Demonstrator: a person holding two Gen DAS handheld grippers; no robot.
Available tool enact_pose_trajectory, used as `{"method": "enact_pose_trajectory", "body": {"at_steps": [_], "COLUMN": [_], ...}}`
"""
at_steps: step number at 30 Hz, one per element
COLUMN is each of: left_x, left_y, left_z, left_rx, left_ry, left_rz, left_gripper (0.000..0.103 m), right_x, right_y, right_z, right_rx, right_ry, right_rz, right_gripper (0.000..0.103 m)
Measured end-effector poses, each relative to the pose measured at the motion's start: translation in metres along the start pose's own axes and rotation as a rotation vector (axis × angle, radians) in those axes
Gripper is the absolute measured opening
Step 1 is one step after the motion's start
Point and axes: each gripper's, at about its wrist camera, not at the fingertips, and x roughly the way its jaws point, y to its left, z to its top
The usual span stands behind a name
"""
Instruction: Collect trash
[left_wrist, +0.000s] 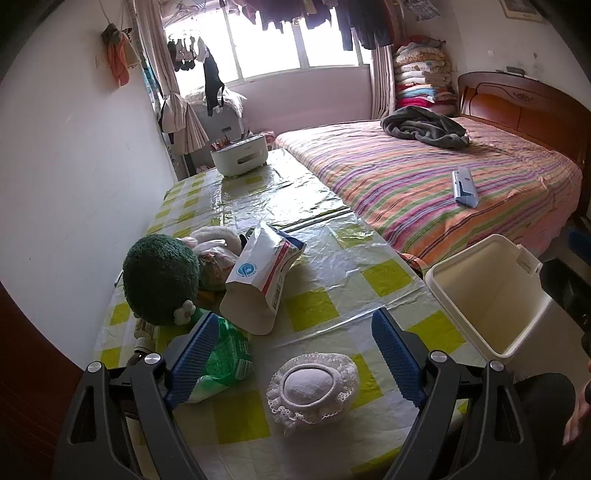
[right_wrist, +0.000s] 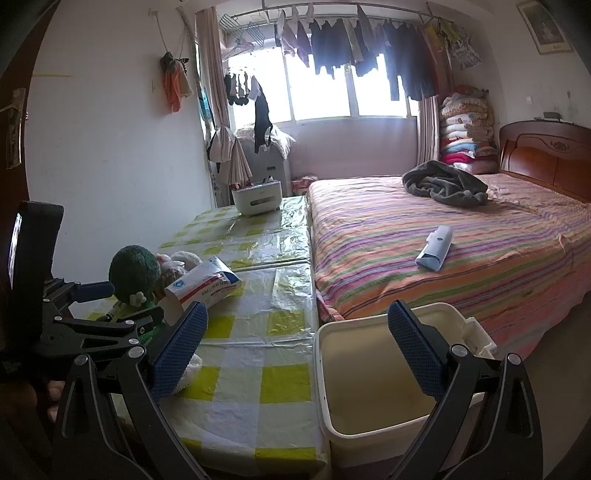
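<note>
A white paper bag with red and blue print lies on the yellow-checked table; it also shows in the right wrist view. A green plastic wrapper lies by my left gripper's left finger. My left gripper is open and empty above the table's near end, over a white lace cap. An empty cream trash bin stands by the table's right edge. My right gripper is open and empty above the bin and the table edge. A blue-white package lies on the bed.
A green plush toy and a pale plush sit at the table's left by the wall. A white organiser box stands at the far end. The striped bed with a grey blanket runs along the right.
</note>
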Motion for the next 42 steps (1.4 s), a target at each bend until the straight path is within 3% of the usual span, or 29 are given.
{"method": "enact_pose_trajectory", "body": {"at_steps": [13, 42], "left_x": [0.000, 0.000], "left_y": [-0.003, 0.021], "left_z": [-0.002, -0.012], "left_rx": [0.035, -0.015], "left_ry": [-0.002, 0.012], "left_rz": [0.000, 0.014], "left_gripper": [0.082, 0.082], "right_x": [0.003, 0.014], "right_y": [0.002, 0.019], "right_z": [-0.002, -0.009], "right_rx": [-0.001, -0.032], "right_ry": [0.015, 0.058], "right_rz": [0.004, 0.039], "right_gripper": [0.097, 0.097]}}
